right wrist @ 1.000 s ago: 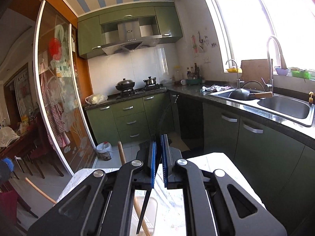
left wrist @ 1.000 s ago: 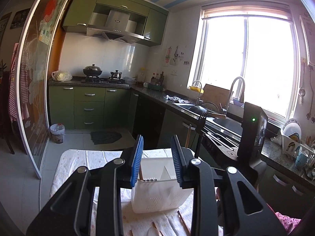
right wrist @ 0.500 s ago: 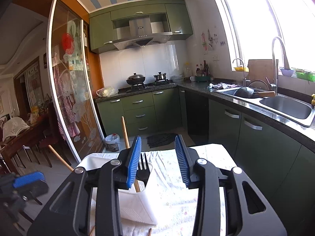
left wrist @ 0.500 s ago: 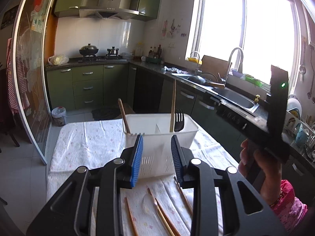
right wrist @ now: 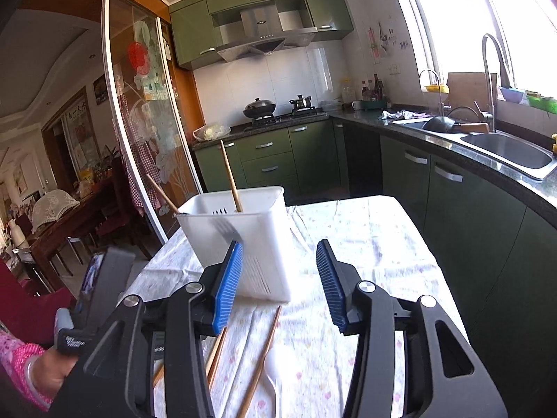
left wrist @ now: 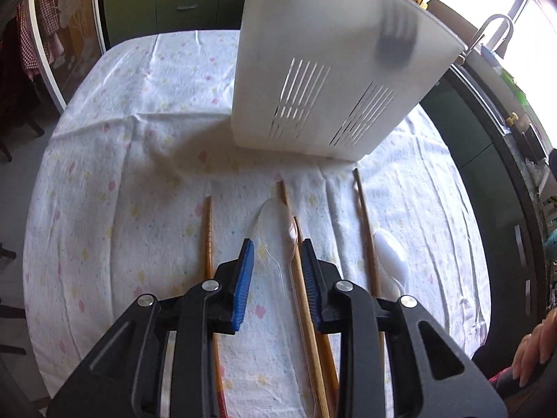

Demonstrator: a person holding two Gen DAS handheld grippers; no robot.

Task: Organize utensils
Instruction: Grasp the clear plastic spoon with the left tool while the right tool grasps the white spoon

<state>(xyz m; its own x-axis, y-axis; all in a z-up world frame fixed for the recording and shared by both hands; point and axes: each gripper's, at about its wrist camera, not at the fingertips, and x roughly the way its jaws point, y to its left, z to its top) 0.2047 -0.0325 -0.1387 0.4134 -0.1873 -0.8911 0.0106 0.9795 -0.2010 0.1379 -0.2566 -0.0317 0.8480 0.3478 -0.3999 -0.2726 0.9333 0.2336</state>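
Note:
A white slotted utensil holder [left wrist: 330, 87] stands on the flowered tablecloth [left wrist: 139, 174]. Inside it are a black fork [right wrist: 228, 228], showing dark through the wall, and two wooden chopsticks [right wrist: 229, 174]. My left gripper [left wrist: 277, 247] points down at the cloth and is open. A clear plastic spoon [left wrist: 275, 219] and a chopstick [left wrist: 303, 296] lie on the cloth between its jaws. More chopsticks [left wrist: 208, 237] and a white spoon [left wrist: 391, 254] lie on either side. My right gripper [right wrist: 280, 244] hovers in front of the holder [right wrist: 264, 216], its jaws opening with nothing between them.
The table's right edge faces dark green cabinets [right wrist: 452, 209] with a sink [right wrist: 511, 146] on the counter. A glass sliding door [right wrist: 139, 122] stands off the left side. A hand in a pink sleeve [right wrist: 21, 358] grips the left tool. Another hand [left wrist: 532, 351] shows at lower right.
The left gripper dropped and tipped down from facing the holder to the utensils on the cloth. The right gripper opened, let go of the black fork into the holder, and drew back.

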